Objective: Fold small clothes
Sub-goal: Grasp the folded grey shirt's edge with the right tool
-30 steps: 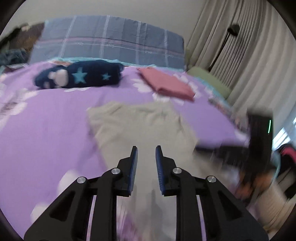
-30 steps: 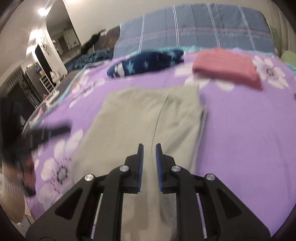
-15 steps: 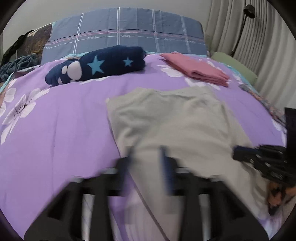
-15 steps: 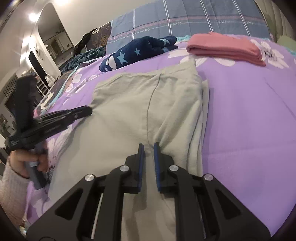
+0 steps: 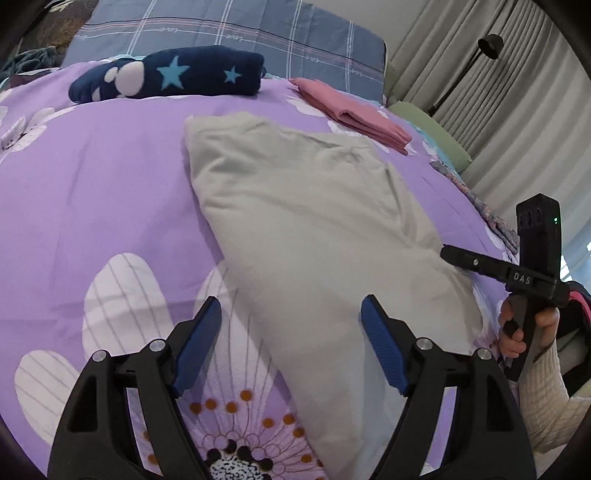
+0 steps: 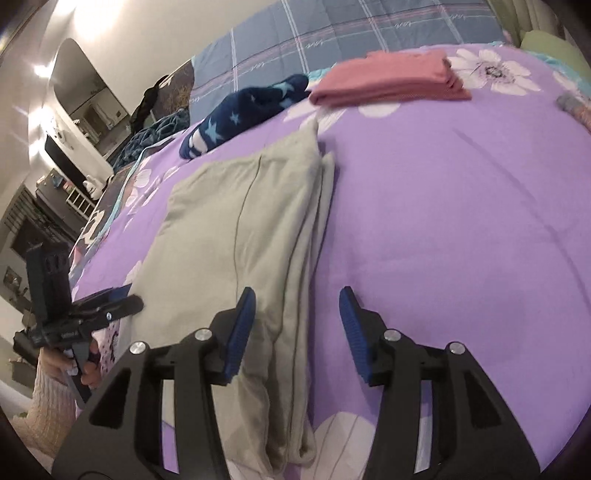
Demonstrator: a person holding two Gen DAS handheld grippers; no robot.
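Observation:
A pale grey-green garment (image 5: 314, 229) lies flat, folded lengthwise, on the purple flowered bedspread (image 5: 92, 192). My left gripper (image 5: 291, 317) hovers over the garment's near left edge; its jaws are opening, with cloth below them but no pad touching it. Seen in the right wrist view, the same garment (image 6: 236, 236) shows stacked layers along its right edge. My right gripper (image 6: 297, 306) straddles that edge near the front, jaws opening, pads clear of the cloth. Each gripper shows in the other's view, held by a hand in a knit sleeve (image 5: 543, 398).
A folded pink garment (image 5: 351, 110) and a rolled navy star-print item (image 5: 166, 75) lie farther back, before a blue plaid pillow (image 5: 221, 33). Curtains and a floor lamp (image 5: 487, 40) stand to the right. Furniture and a mirror (image 6: 85, 92) are at the left.
Both grippers went from nearly shut to open. The left one dropped lower towards the garment's left edge; the right one shifted across to the garment's right edge.

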